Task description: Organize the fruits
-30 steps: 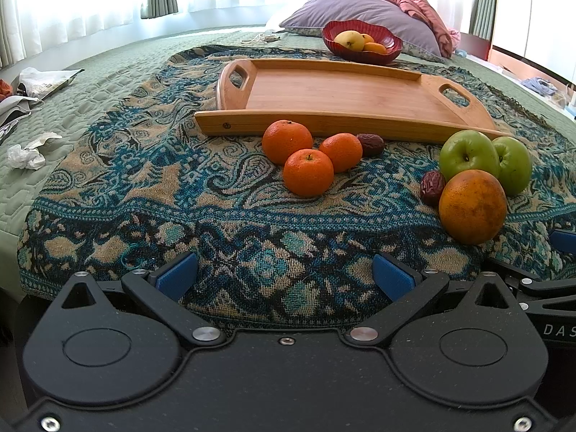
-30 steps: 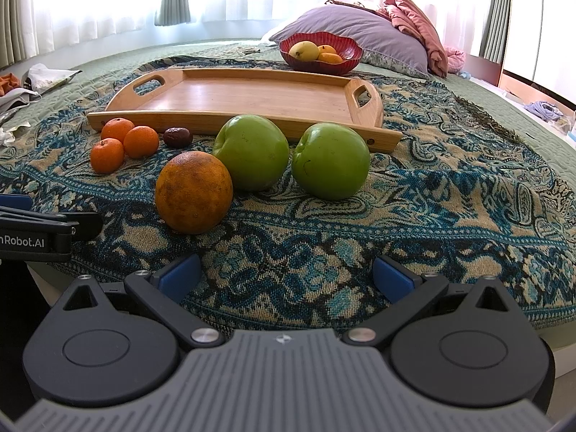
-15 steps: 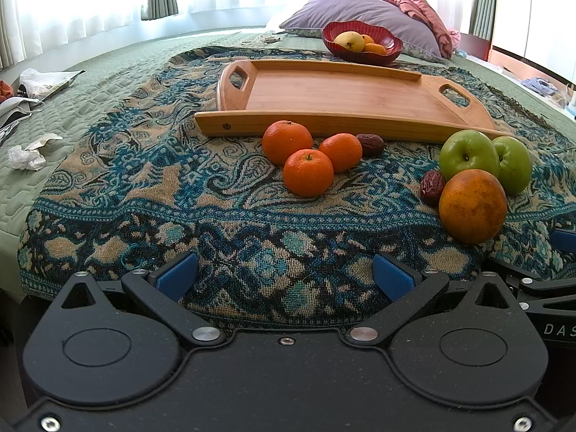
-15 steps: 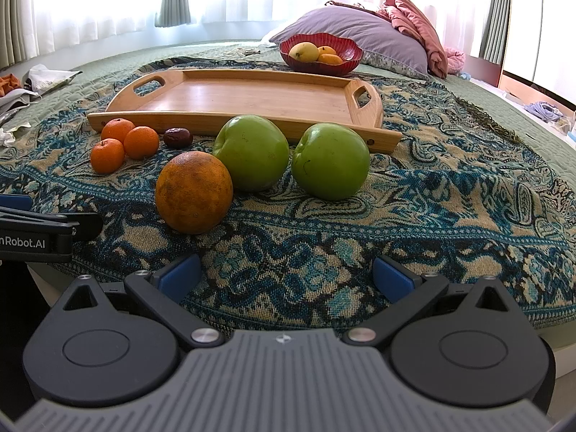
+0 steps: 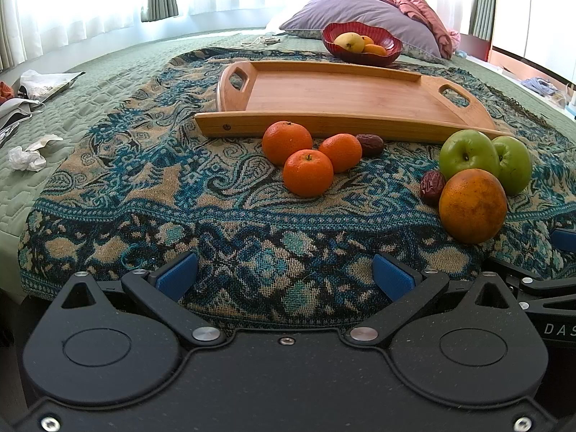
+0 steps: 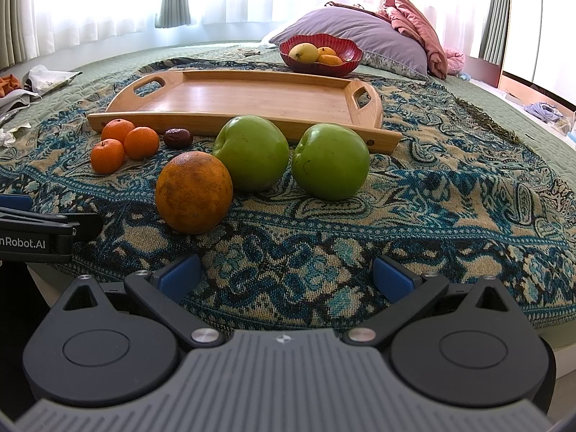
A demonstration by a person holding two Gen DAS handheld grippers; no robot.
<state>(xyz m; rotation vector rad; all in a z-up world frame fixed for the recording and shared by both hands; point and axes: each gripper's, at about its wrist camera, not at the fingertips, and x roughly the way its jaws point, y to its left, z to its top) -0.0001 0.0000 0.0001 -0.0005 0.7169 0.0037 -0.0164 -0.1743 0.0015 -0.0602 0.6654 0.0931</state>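
Note:
An empty wooden tray [image 5: 345,97] [image 6: 248,95] lies on a patterned blue throw on the bed. In front of it lie three small oranges [image 5: 307,172] [image 6: 124,144], a dark date [image 5: 370,144] [image 6: 178,138], a second date [image 5: 432,185], a large orange [image 5: 472,205] [image 6: 194,191] and two green apples [image 5: 468,153] [image 6: 252,157] [image 6: 329,161]. My left gripper [image 5: 284,275] is open and empty at the bed's near edge, short of the small oranges. My right gripper [image 6: 286,275] is open and empty, short of the large orange and apples.
A red bowl [image 5: 361,45] [image 6: 320,54] with yellow and orange fruit stands behind the tray, against a purple pillow [image 5: 360,12]. Crumpled paper [image 5: 27,156] and bags [image 5: 43,82] lie on the green quilt at the left. The bed edge runs just under both grippers.

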